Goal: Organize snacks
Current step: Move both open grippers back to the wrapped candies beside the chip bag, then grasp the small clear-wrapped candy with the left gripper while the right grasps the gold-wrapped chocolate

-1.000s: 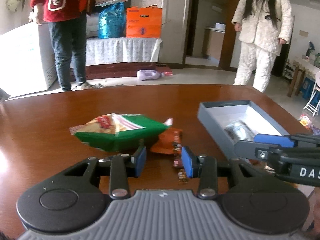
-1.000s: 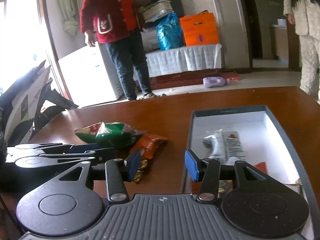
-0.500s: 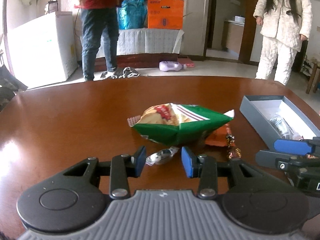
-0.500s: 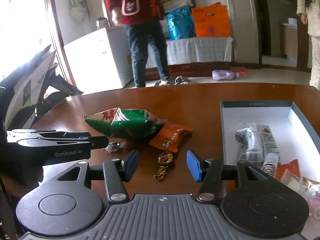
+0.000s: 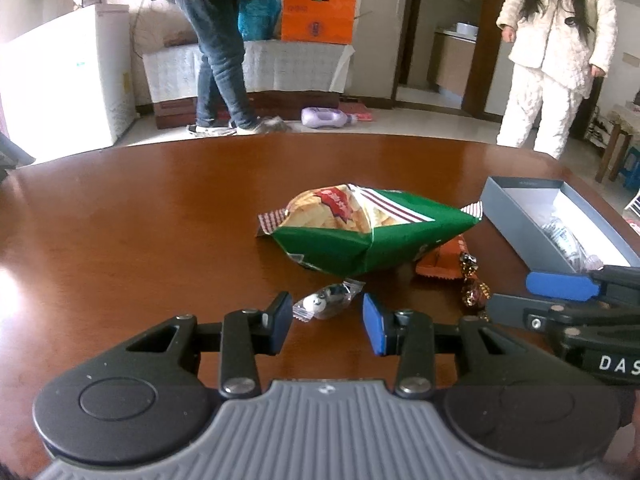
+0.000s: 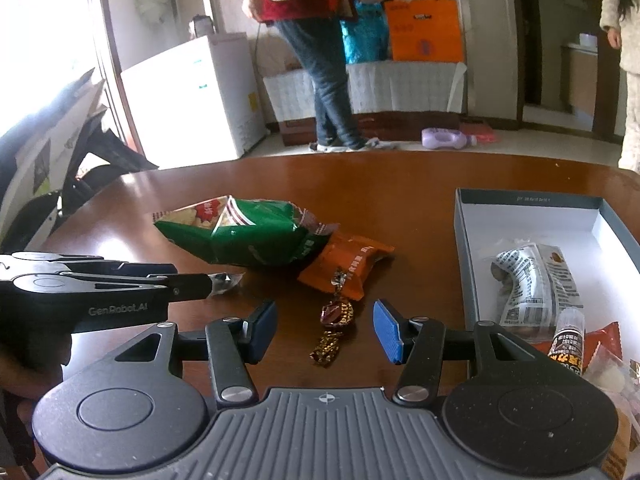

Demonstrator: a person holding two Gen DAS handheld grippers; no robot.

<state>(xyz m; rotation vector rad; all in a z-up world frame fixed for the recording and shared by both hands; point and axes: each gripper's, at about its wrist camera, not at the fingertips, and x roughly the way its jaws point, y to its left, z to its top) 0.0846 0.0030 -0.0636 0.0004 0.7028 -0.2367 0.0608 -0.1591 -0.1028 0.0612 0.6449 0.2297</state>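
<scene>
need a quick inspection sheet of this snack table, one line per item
surface: glossy brown wooden table.
job's things: green chip bag lying on the table; orange packet partly under it; gold-wrapped candy and clear-wrapped candy loose; grey box open, holding several wrapped snacks.
clutter: nothing seen.
grippers: left tool open, clear-wrapped candy just ahead of its gap; right tool open, gold-wrapped candy between its fingers, untouched.
cables: nothing seen.
surroundings: two people standing beyond the table, white chest freezer, orange bag, purple bottle on the floor.
</scene>
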